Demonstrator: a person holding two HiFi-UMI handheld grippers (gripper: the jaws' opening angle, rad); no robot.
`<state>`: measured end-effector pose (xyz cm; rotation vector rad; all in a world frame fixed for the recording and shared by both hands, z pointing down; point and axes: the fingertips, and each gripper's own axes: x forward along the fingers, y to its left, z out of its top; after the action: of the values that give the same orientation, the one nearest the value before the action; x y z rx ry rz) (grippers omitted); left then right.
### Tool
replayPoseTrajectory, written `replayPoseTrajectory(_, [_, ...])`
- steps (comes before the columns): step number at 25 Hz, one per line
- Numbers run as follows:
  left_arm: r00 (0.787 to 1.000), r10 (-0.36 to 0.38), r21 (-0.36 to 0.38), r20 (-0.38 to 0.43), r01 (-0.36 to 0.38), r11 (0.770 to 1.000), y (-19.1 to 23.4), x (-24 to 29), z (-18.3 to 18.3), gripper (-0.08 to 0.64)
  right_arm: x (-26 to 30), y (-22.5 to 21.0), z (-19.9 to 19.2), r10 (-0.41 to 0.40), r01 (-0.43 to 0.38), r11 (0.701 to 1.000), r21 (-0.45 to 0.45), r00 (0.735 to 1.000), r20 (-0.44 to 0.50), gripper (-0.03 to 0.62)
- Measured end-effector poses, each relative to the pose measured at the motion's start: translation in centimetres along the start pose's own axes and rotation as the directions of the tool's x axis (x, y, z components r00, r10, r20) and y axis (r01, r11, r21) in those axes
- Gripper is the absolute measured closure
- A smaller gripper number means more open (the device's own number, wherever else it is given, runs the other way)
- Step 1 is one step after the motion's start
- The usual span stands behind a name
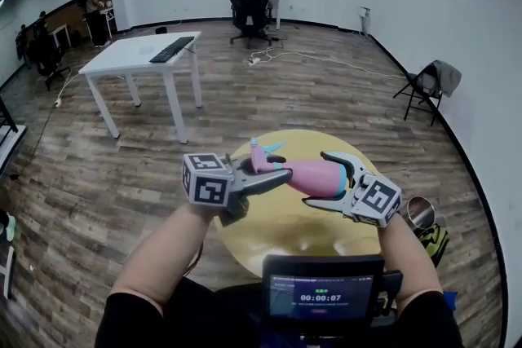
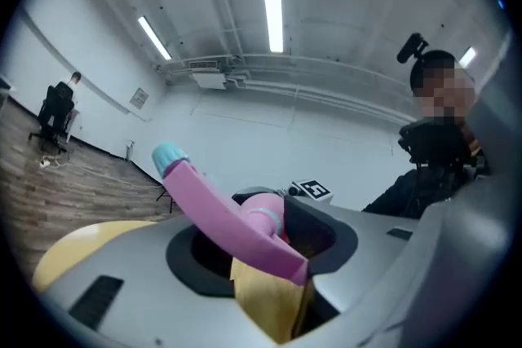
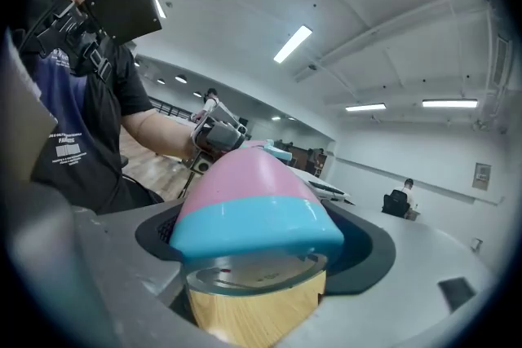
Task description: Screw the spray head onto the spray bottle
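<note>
Head (image 1: 263,159) meets bottle (image 1: 318,178) in the air over the yellow surface (image 1: 277,236).
The left tool (image 1: 273,175) grasps the head and the right tool (image 1: 342,179) grasps the bottle, at the middle of the frame. Best, I think, is to keep both on one line and turn gently, so the thread does not cross. At upper left a white table (image 1: 134,53) stands on the wooden floor (image 1: 326,94).

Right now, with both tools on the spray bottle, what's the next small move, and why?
Probably roll the left tool to twist the spray head onto the bottle: it is shut on the head, the right tool clamps the bottle's base, and the thread can't be seen.
</note>
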<state>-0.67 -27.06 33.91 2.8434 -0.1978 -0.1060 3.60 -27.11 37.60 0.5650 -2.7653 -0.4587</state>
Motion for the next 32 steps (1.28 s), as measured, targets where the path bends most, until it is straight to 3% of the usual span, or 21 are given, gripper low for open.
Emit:
replayPoseTrajectory(2, [1.000, 0.005, 0.017, -0.013, -0.005, 1.000, -0.2, 0.3, -0.1, 0.345, -0.2, 0.0, -0.2, 0.011, -0.011, 1.000, 0.008, 1.000, -0.009, 0.109])
replayPoseTrajectory(5, [1.000, 0.011, -0.053, 0.025, -0.010, 0.999, 0.6, -0.4, -0.1, 0.323, 0.2, -0.3, -0.5, 0.013, -0.013, 1.000, 0.008, 1.000, -0.015, 0.109])
replayPoseTrajectory(7, [0.992, 0.053, -0.137, 0.118, -0.037, 0.990, 2.0, -3.3, 0.7, 0.203, -0.5, -1.5, -0.6, -0.020, 0.020, 1.000, 0.022, 1.000, -0.004, 0.109])
replayPoseTrajectory(8, [0.977, 0.105, -0.197, 0.186, -0.067, 0.978, 3.3, -5.8, 1.3, 0.185, -1.3, -2.3, -0.9, -0.048, 0.049, 0.998, 0.038, 0.999, -0.005, 0.109])
replayPoseTrajectory(10, [0.923, 0.225, -0.315, 0.312, -0.123, 0.941, 6.0, -11.6, 2.3, 0.173, -3.3, -3.4, -2.1, -0.085, 0.086, 0.995, 0.057, 0.996, -0.019, 0.109])
replayPoseTrajectory(12, [0.879, 0.280, -0.362, 0.386, -0.134, 0.922, 7.1, -15.5, 3.2, 0.173, -4.7, -3.9, -3.0, -0.107, 0.109, 0.992, 0.063, 0.994, -0.034, 0.109])
replayPoseTrajectory(13, [0.876, 0.278, -0.357, 0.394, -0.133, 0.925, 7.0, -16.1, 3.4, 0.173, -4.9, -3.9, -3.2, -0.118, 0.120, 0.991, 0.065, 0.992, -0.043, 0.109])
replayPoseTrajectory(15, [0.907, 0.222, -0.323, 0.357, -0.104, 0.941, 5.7, -14.3, 3.6, 0.173, -4.3, -3.1, -2.6, -0.101, 0.103, 0.994, 0.038, 0.994, -0.045, 0.109])
replayPoseTrajectory(18, [0.969, 0.057, -0.289, 0.240, 0.015, 0.957, 2.7, -6.9, 2.6, 0.173, -1.6, -0.6, -1.2, -0.023, 0.021, 0.998, -0.051, 0.999, -0.045, 0.109])
replayPoseTrajectory(20, [0.989, -0.025, -0.252, 0.149, 0.062, 0.966, 0.8, -2.2, 1.4, 0.173, -0.1, 0.6, -0.5, 0.015, -0.019, 0.996, -0.082, 0.999, -0.047, 0.109])
replayPoseTrajectory(22, [0.995, -0.040, -0.148, 0.090, 0.053, 0.988, -0.3, 0.1, 0.6, 0.359, 0.3, 1.0, 0.1, 0.042, -0.043, 0.997, -0.071, 0.999, -0.020, 0.109])
replayPoseTrajectory(24, [0.998, -0.040, -0.050, 0.039, 0.042, 0.998, -0.9, 0.5, 0.4, 0.359, 0.0, 1.1, 0.2, 0.058, -0.058, 0.997, -0.050, 0.998, -0.011, 0.109])
replayPoseTrajectory(26, [0.999, -0.043, 0.001, 0.005, 0.043, 0.999, -1.3, 0.4, 0.4, 0.357, -0.1, 1.2, 0.2, 0.063, -0.064, 0.997, -0.039, 0.998, -0.021, 0.107])
replayPoseTrajectory(28, [0.999, -0.039, -0.006, 0.012, 0.039, 0.999, -1.0, 0.5, 0.4, 0.357, 0.0, 1.1, 0.0, 0.065, -0.066, 0.997, -0.033, 0.997, -0.027, 0.109])
replayPoseTrajectory(32, [0.998, -0.003, -0.115, 0.068, 0.011, 0.993, -0.2, -0.5, 0.2, 0.338, 0.1, 0.7, -0.4, 0.057, -0.058, 0.998, -0.036, 0.998, -0.029, 0.109])
